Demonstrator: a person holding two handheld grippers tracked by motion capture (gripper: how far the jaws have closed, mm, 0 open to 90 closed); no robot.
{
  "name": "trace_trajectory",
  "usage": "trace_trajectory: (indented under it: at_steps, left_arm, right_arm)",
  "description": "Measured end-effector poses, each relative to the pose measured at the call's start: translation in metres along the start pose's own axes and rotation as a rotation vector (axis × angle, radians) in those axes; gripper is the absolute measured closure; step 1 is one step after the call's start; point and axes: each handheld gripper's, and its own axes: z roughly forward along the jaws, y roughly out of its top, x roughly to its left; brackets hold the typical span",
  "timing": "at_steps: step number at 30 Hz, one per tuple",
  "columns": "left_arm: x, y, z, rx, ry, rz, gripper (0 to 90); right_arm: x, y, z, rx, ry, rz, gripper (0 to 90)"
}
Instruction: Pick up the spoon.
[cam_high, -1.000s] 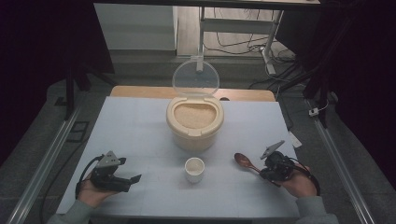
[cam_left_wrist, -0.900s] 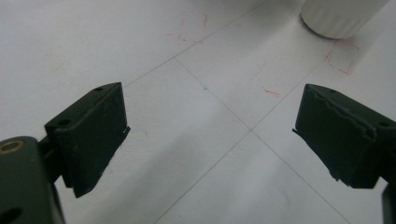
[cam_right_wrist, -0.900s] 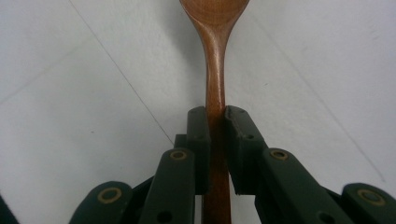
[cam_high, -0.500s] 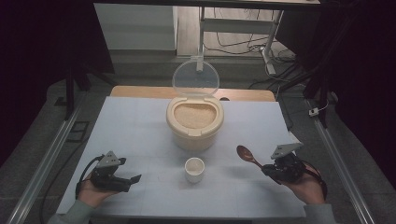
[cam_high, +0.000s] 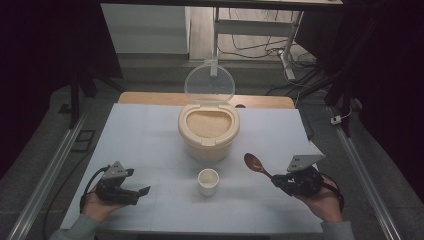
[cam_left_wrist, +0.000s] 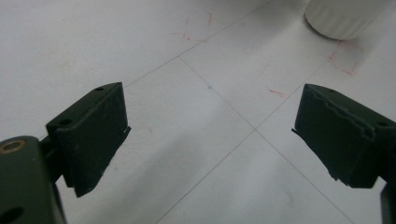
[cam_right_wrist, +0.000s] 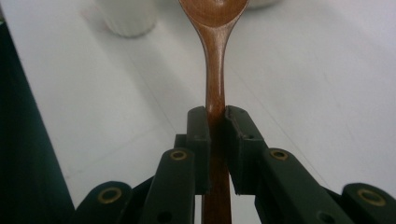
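Right gripper (cam_high: 278, 181) grips wooden spoon (cam_high: 256, 164), bowl seemingly up-left.

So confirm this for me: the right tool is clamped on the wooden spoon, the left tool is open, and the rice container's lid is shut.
Not quite. The lid stands open above the rice container, as the high view shows. The rest holds: the right tool is clamped on the wooden spoon, and the left tool is open.

My white, grid-lined surface (cam_high: 150, 135) carries a round beige open-lidded rice container (cam_high: 208, 131) and, nearer me, a small white cup (cam_high: 208, 181).
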Motion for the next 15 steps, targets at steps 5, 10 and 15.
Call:
trace_trajectory:
  at_steps: [5, 10, 15]
  left_arm:
    - [-0.001, 0.000, 0.001, 0.006, 0.001, 0.006, 9.7]
    - [0.000, 0.000, 0.001, 0.006, 0.000, 0.002, 9.7]
    - [0.000, 0.000, 0.001, 0.005, -0.002, 0.001, 9.7]
  right_arm:
    - [0.008, 0.010, 0.003, -0.017, 0.024, -0.026, 80.4]
    - [0.013, 0.021, 0.008, -0.043, 0.050, -0.052, 80.3]
    - [0.018, 0.032, 0.011, -0.059, 0.064, -0.072, 80.3]
